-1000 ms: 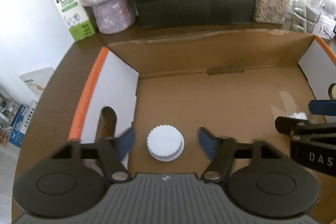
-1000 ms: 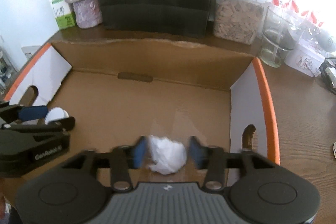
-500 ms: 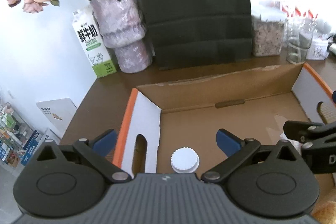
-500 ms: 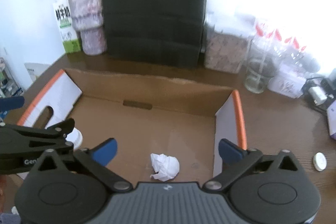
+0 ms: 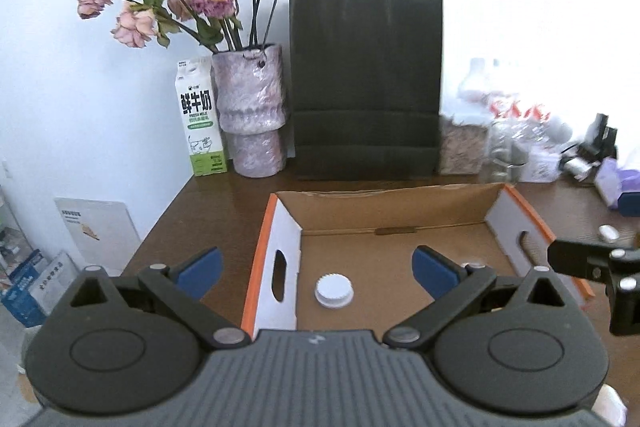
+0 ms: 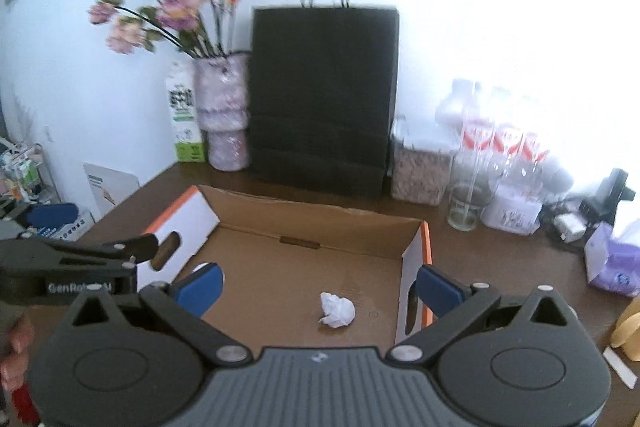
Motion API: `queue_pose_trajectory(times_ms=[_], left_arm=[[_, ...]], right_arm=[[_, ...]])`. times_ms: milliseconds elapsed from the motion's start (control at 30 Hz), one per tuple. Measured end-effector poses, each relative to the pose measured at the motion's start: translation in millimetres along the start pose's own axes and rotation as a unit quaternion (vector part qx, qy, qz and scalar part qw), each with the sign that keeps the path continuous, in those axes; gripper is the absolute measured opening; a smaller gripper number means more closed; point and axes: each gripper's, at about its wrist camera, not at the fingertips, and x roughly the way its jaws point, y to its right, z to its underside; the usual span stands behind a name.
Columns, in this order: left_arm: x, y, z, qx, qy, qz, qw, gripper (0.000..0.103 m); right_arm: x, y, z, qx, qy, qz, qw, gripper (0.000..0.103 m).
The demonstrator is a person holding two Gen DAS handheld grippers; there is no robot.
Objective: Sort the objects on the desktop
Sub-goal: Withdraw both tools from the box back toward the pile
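An open cardboard box [image 5: 400,201] with orange-edged white end flaps lies on the brown table. A white ribbed cap [image 5: 334,291] rests on the box floor near its left flap. My left gripper [image 5: 316,267] hangs above and behind the cap, open, nothing between its blue pads. A crumpled white paper ball [image 6: 337,310] lies on the box floor [image 6: 304,267] toward the right flap. My right gripper [image 6: 318,287] is raised over it, open and empty. Each gripper shows at the edge of the other's view.
A black paper bag [image 5: 366,87], a vase of pink flowers [image 5: 252,115] and a milk carton [image 5: 200,117] stand behind the box. A jar, a glass [image 6: 466,205], bottles and a tissue pack [image 6: 612,263] crowd the right side. A small white disc [image 5: 608,233] lies right of the box.
Both grippers opened wide, letting go of the cap and the paper ball inside the box, then rose and pulled back, so the box looks smaller and the back wall comes into view.
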Motion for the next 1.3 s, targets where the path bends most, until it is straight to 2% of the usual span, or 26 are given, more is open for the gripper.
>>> queue_pose_trajectory(times_ms=[267,500,700,1000,1300], left_arm=[[-54.2,-12.3,41.2,-0.004,0.032,0.031,0.999,0.103],[-99.4,-20.4,92.9,0.005,0.084,0.008,0.9964,0.103],[-123.3,-38.3,134.1,-0.021,0.084,-0.003,0.9962,0.103],[-141.7,-65.9,179.3,-0.057,0.072,-0.041,0.9949,0.103],[-131.6,-81.8,204.2,-0.06,0.029,-0.063,0.9958,0.103]], right_arm=[[-68.8,-12.5,53.0,-0.003,0.058,-0.01,0.998,0.103],[-104.5,-25.8,109.2,0.009,0.079,-0.018,0.997,0.103],[-123.4,-32.2,150.8,0.022,0.081,-0.013,0.996,0.103],[-125.2,-41.9,201.1,0.04,0.047,-0.006,0.998,0.103],[-114.0,-58.0,217.6,0.042,0.024,-0.003,0.999,0.103]])
